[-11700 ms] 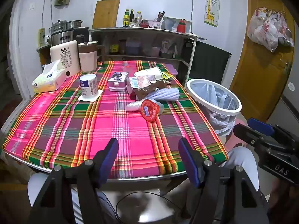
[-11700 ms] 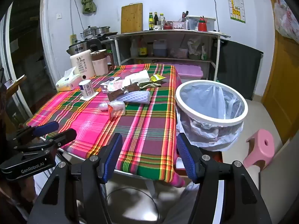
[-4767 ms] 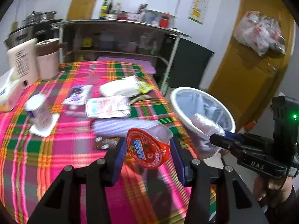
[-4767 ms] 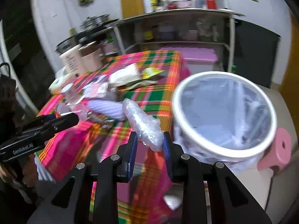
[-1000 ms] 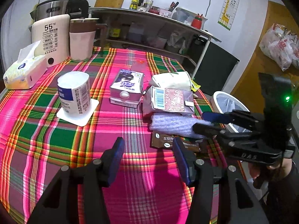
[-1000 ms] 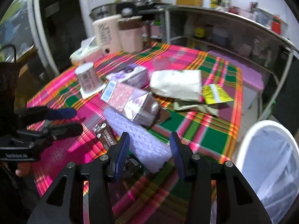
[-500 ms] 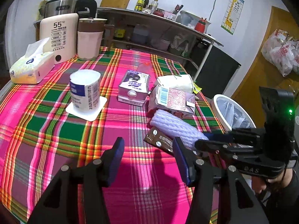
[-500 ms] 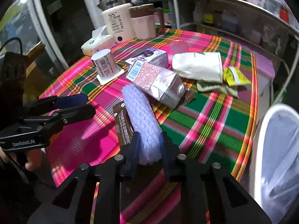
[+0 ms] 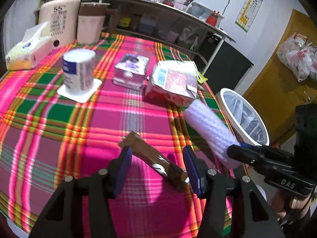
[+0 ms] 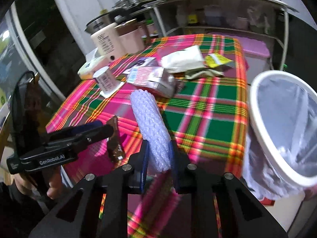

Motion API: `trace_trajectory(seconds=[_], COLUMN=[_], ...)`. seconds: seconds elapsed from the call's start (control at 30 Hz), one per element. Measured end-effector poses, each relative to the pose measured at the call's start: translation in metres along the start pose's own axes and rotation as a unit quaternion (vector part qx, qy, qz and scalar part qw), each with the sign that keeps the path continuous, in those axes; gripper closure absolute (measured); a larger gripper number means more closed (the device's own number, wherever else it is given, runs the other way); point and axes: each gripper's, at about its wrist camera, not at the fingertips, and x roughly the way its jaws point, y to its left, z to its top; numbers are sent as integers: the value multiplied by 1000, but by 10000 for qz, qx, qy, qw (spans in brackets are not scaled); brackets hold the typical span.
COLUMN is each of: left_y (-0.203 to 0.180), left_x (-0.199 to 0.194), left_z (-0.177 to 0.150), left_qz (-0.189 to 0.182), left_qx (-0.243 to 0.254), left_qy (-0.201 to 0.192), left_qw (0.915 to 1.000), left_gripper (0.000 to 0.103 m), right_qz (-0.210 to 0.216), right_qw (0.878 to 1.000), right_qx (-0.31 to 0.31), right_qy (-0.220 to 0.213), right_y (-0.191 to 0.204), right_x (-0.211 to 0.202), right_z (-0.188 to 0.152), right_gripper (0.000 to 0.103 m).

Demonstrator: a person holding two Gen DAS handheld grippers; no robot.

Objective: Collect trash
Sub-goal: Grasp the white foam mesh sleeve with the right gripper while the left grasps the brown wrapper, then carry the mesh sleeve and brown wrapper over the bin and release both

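My right gripper is shut on a lilac foam roll and holds it above the table, left of the white trash bin. The roll and the bin also show in the left wrist view. My left gripper is open, its jaws on either side of a brown wrapper that lies on the plaid tablecloth. In the right wrist view the wrapper sits at the left gripper's tip. Whether the pads touch it I cannot tell.
A pink carton, a purple carton, a white pouch, a yellow packet and a white cup on a coaster lie further back. A tissue box, kettle and shelf stand behind.
My right gripper has lifted the foam roll off the table and swung it toward the bin. My left gripper has moved down and forward around the brown wrapper.
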Motion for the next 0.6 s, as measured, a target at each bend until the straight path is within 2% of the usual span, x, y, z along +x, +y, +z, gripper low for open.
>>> trace_trajectory(seconds=[0.2, 0.4, 0.6], left_y=[-17, -32, -40], left_x=[12, 23, 22], left_z=[-1, 2, -5], left_qz=[260, 400, 630], left_qx=[94, 517, 859], left_qy=[8, -66, -118], left_qw=[9996, 9978, 9942], left_gripper=[47, 48, 63], right_qz=[-71, -81, -125], right_qw=[9998, 9994, 9986], right_qx=[152, 274, 411], right_qy=[-76, -187, -295], right_y=[-10, -19, -25], right_x=[-11, -17, -24], right_z=[-7, -10, -14], right_gripper=[82, 82, 82])
